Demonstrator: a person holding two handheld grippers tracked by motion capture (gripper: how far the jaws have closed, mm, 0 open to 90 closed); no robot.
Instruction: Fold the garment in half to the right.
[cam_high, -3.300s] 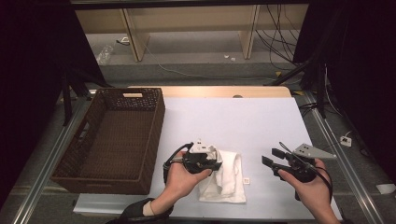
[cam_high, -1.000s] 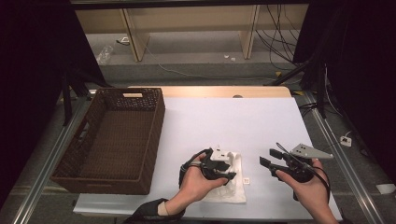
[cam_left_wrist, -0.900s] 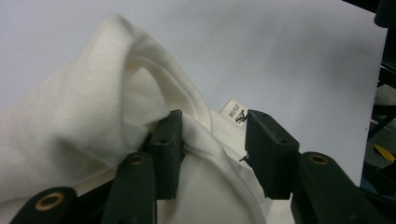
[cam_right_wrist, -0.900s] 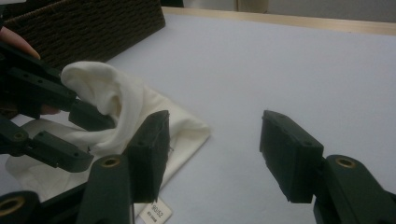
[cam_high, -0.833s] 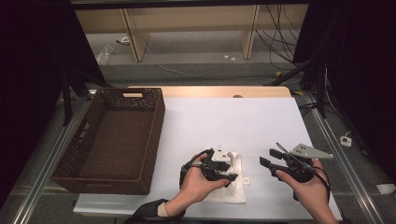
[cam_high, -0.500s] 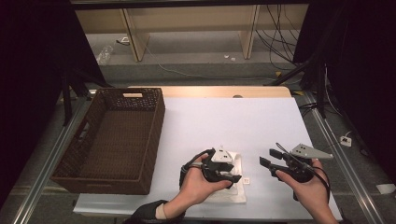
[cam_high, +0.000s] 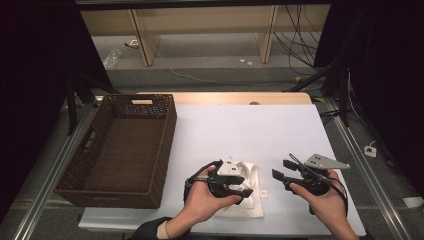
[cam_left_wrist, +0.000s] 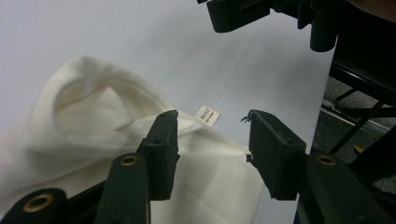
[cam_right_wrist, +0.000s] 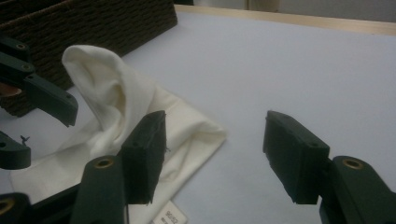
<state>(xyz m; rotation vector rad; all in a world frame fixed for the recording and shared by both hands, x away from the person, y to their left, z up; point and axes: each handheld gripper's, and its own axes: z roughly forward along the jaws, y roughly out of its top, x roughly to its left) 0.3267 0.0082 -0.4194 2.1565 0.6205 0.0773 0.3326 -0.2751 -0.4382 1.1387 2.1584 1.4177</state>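
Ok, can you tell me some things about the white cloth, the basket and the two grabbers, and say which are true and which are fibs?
1. The white cloth lies inside the brown basket. False: it lies on the table, to the right of the basket.
2. The left gripper is open, with nothing pinched between its jaws. True.
3. The cloth has a small white tag at its edge. True.
4. The right gripper is clamped shut on the cloth. False: its jaws stand open, beside the cloth.
5. The basket has nothing in it. True.
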